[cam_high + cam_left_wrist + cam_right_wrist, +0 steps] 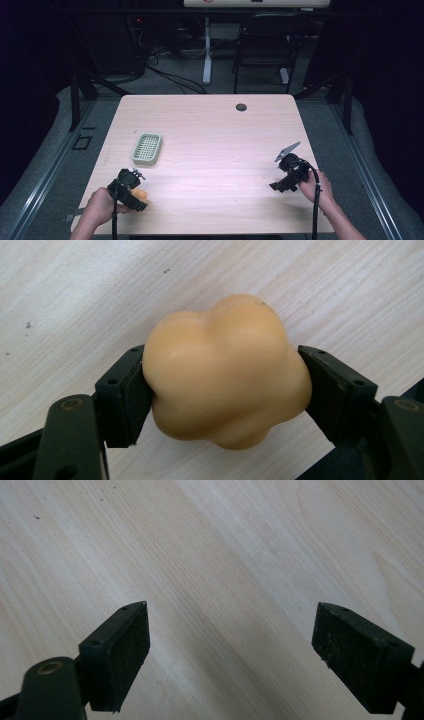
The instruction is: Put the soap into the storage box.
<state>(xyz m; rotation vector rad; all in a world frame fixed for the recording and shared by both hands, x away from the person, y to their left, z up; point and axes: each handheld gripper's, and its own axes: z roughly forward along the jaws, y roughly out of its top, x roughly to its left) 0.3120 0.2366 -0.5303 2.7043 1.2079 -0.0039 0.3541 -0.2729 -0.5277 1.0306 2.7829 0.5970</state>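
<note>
A lumpy, pale orange object (225,370), shaped like a small bell pepper, sits between the jaws of my left gripper (225,390), which is shut on it from both sides. In the high view that gripper (134,194) is at the table's front left corner with the orange object (140,192) peeking out beside it. My right gripper (232,655) is open over bare wood, nothing between its pads (122,650). In the high view it (280,186) is near the front right of the table.
A pale green slotted soap dish (147,148) lies on the wooden table (215,135) left of centre. A round cable grommet (241,107) is set near the far edge. Beyond the table stand a black chair (265,45) and a desk leg (207,50).
</note>
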